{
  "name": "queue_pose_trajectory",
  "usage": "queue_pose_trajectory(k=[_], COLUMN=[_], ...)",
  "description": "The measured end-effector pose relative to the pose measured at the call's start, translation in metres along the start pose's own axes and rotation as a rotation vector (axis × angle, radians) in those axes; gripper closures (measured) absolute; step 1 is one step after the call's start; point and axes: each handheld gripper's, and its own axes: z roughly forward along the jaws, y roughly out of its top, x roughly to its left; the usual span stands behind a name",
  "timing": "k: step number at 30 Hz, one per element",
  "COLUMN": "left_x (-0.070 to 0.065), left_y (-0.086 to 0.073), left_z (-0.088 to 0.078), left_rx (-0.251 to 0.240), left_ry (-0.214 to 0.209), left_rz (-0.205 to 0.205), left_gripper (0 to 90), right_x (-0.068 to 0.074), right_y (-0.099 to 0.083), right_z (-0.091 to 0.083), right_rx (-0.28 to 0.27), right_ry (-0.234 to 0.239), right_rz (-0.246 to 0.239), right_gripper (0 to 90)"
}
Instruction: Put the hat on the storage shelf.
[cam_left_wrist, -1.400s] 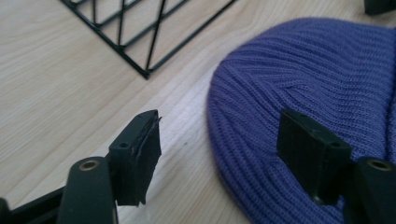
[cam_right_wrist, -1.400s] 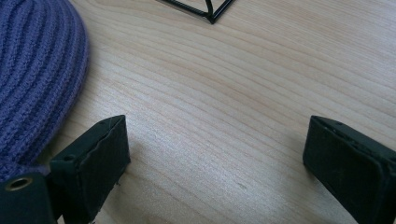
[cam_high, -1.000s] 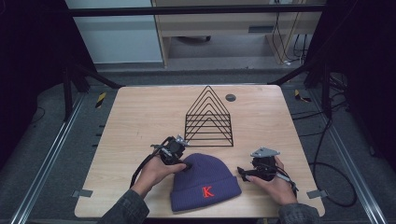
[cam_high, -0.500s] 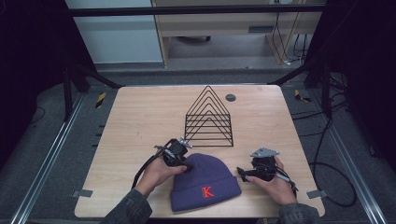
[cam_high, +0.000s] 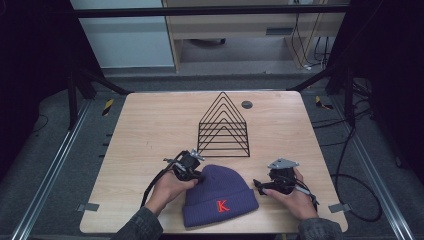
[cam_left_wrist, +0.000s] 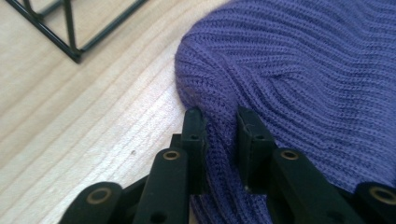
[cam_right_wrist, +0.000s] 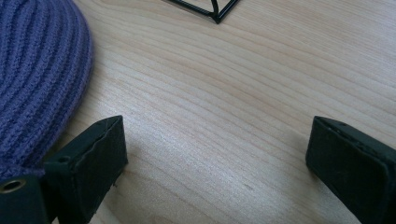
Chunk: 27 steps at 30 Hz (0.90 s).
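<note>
Currently your left hand-held gripper (cam_left_wrist: 219, 123) has just closed onto a fold of the purple beanie (cam_high: 220, 192) lying on the table (cam_high: 150, 130), while your right hand-held gripper (cam_right_wrist: 215, 154), jaws wide apart and empty, rests just beside its cuff.

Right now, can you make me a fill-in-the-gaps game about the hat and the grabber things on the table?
1. The letter stitched on the purple hat is ____.
2. The left gripper has just closed and pinches a fold of the ____.
3. The jaws of the right gripper stand ____, with bare table between them.
4. The black wire rack has the shape of a ____.

Missing words: K; hat; open; triangle
</note>
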Motion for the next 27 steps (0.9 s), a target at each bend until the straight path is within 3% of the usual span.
queue_pose_trajectory(k=[6,13,21,27], left_x=[-0.005,-0.016,-0.037,-0.046], left_y=[0.001,0.008,0.022,0.029], left_z=[-0.020,-0.049,-0.098,-0.133], left_rx=[-0.077,-0.151,-0.234,-0.275], left_ry=[0.026,0.071,0.115,0.147], left_rz=[0.031,0.107,0.228,0.293], left_gripper=[77.0,77.6,78.0,78.2], right_x=[0.000,0.000,-0.005,-0.003], right_y=[0.000,0.001,0.003,0.008], right_z=[0.000,-0.001,-0.004,-0.015], right_rx=[0.002,0.010,0.030,-0.010], right_ry=[0.001,0.001,0.020,0.026], right_rz=[-0.002,-0.001,-0.020,-0.037], right_gripper=[5.5,5.5,8.7,15.1])
